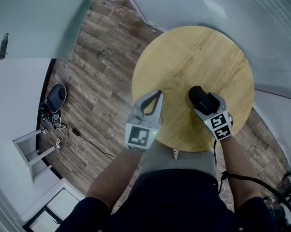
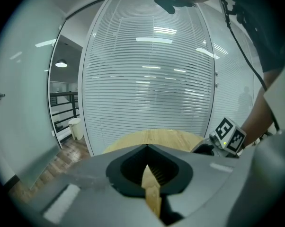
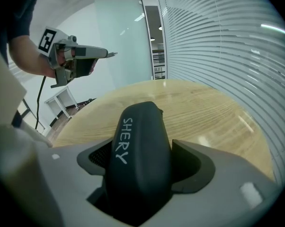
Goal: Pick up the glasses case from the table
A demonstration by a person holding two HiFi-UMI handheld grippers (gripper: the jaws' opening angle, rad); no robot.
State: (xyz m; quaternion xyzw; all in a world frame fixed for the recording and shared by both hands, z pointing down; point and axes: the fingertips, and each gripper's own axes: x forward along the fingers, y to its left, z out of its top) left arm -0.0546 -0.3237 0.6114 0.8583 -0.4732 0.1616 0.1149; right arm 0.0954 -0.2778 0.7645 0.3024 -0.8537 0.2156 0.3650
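A black glasses case [image 1: 198, 98] with white lettering lies on the round wooden table [image 1: 194, 52], near its front edge. My right gripper [image 1: 205, 102] reaches down over it with its jaws set wide. In the right gripper view the case [image 3: 140, 145] fills the space between the jaws, and a dark gap shows on each side of it. My left gripper [image 1: 159, 93] hovers at the table's left front edge, its tips together and nothing between them. From the left gripper view I see the table [image 2: 152, 137] beyond the joined tips [image 2: 147, 146].
A glass wall with blinds curves round behind the table. Wood-plank floor lies to the left, with a black round device [image 1: 56, 96], loose cables and a white shelf [image 1: 32, 151] on it. A black cable [image 1: 247, 180] trails from the right gripper.
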